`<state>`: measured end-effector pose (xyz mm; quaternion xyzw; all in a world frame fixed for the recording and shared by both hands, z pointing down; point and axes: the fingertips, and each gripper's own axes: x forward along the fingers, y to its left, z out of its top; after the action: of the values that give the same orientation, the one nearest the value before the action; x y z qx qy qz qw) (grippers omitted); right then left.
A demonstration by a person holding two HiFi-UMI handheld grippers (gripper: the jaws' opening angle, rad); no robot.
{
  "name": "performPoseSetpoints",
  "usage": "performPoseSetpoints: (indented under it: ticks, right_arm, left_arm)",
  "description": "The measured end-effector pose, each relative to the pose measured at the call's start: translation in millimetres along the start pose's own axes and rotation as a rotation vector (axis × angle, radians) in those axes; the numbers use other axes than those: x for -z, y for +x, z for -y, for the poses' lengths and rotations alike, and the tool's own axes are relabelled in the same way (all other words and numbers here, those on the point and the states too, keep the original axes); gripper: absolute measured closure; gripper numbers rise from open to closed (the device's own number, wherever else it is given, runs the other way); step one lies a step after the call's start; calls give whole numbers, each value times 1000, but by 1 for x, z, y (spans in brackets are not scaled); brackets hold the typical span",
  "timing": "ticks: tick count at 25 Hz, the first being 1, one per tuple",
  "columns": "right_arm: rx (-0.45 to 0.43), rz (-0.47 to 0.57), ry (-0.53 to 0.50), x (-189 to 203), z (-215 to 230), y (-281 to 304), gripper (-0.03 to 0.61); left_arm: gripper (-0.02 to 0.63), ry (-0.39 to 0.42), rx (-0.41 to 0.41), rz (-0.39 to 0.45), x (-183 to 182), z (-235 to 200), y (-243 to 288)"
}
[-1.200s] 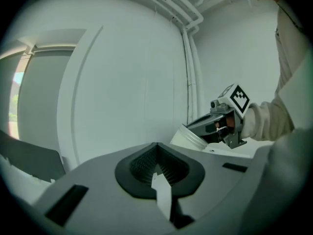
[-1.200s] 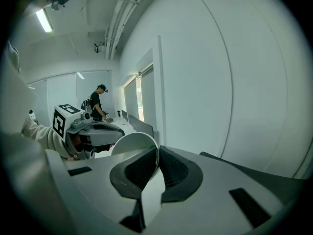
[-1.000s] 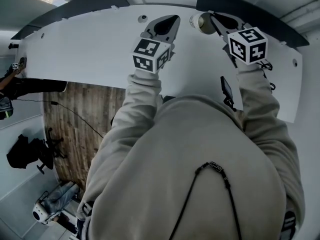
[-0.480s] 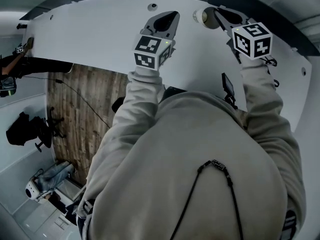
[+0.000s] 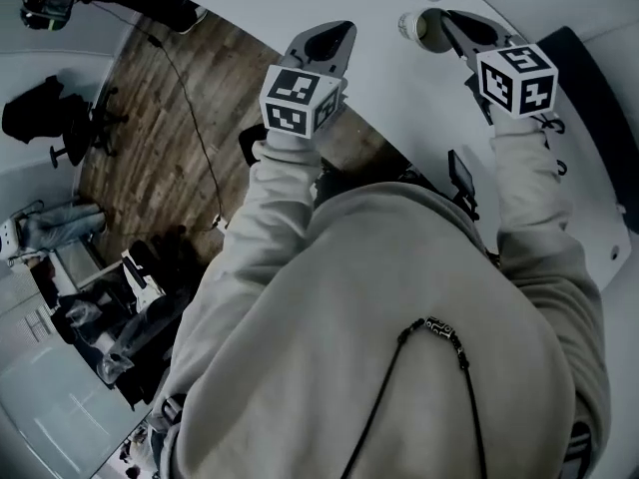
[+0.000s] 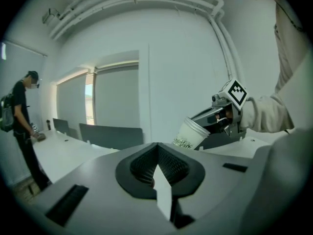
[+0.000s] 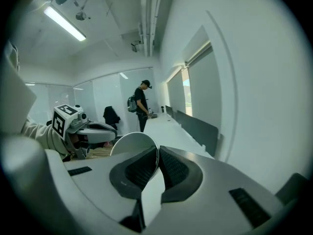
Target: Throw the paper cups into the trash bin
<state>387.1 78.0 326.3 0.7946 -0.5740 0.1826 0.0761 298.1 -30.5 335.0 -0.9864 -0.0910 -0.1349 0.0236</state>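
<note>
Near end: both hoodie sleeves (image 5: 285, 198) out fwd, one gripper per hand.

L gripper (image 5: 324, 46): jaws closed on each other, nothing between them per its own view, so empty.

R gripper (image 5: 446, 28): jaws narrow, pinched on the rim wall of a paper cup (image 5: 411, 26). Cup hangs off the tips, tilted, base pointing away from the gripper. It's up over the white desk (image 5: 399, 98), not resting on it.

Step, my read: pick is done, this is the carry leg to the bin. Bin isn't in any view, so can't place it. Clutter at lower left of head view is too dark to call.

Next move needs:
- locate the bin first
- get R gripper over the opening
- open jaws enough to free the rim

Grip is on thin wall only, so a fast swing could slip or crush the cup. Keep L gripper clear of the drop path.

Further out: wood floor (image 5: 170, 118) beside the desk, one other person (image 6: 22, 114) standing at a far desk.

Counts:
- cups: 1 (held), no others on the desk area I can see
- grippers: 2
- bins: 0 visible
- other ppl: 1
</note>
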Motion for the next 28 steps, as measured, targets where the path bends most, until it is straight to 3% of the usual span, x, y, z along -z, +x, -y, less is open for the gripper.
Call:
performPoseSetpoints:
  ticks: [6, 12, 16, 22, 28]
  right_arm:
    - [-231, -15, -112, -29, -145, 149, 538]
    - [-377, -36, -168, -59, -243, 212, 538]
    - [-491, -60, -212, -69, -321, 273, 538]
    - [-596, -44, -253, -98, -457, 349, 538]
    - [-719, -31, -331, -120, -578, 395, 538]
  left_arm:
    - [612, -126, -273, 26, 66, -160, -135]
    - [614, -176, -473, 38, 86, -243, -246]
    - [614, -197, -573, 45, 106, -296, -311]
    - [614, -170, -639, 30, 132, -359, -420]
    - [612, -218, -785, 77, 150, -416, -531]
